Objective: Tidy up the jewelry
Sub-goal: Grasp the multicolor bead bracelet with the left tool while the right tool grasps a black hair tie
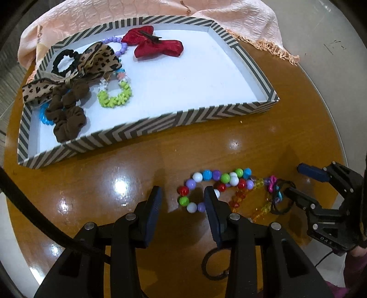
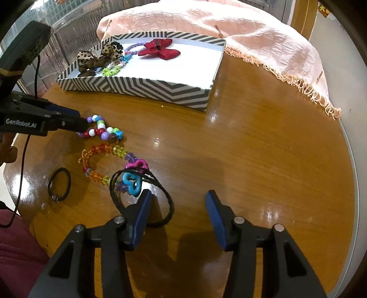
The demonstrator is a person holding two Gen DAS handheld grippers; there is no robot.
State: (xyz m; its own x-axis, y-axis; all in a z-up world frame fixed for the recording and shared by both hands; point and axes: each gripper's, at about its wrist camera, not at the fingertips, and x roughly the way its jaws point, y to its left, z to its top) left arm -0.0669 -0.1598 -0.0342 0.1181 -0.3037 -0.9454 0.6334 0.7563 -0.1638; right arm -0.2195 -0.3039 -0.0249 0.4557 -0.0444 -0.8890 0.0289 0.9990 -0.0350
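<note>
The left gripper [image 1: 182, 199] stands wide open over the multicolored bead bracelet [image 1: 213, 183] on the wooden table [image 1: 263, 142], near of the striped tray [image 1: 146, 130]. Only the right wrist view shows the right gripper [image 2: 177, 204] spread wide, its left finger inside a thin black hair tie [image 2: 165, 201], and a second black hair tie [image 2: 59, 184] lying whole at left.

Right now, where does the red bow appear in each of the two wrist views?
Left wrist view: the red bow lies upper centre, in the far part of the striped tray, right of the purple bead bracelet.
Right wrist view: the red bow lies upper centre-left, again in the tray's far part.
Shared landmark: the peach cloth behind the tray.
</note>
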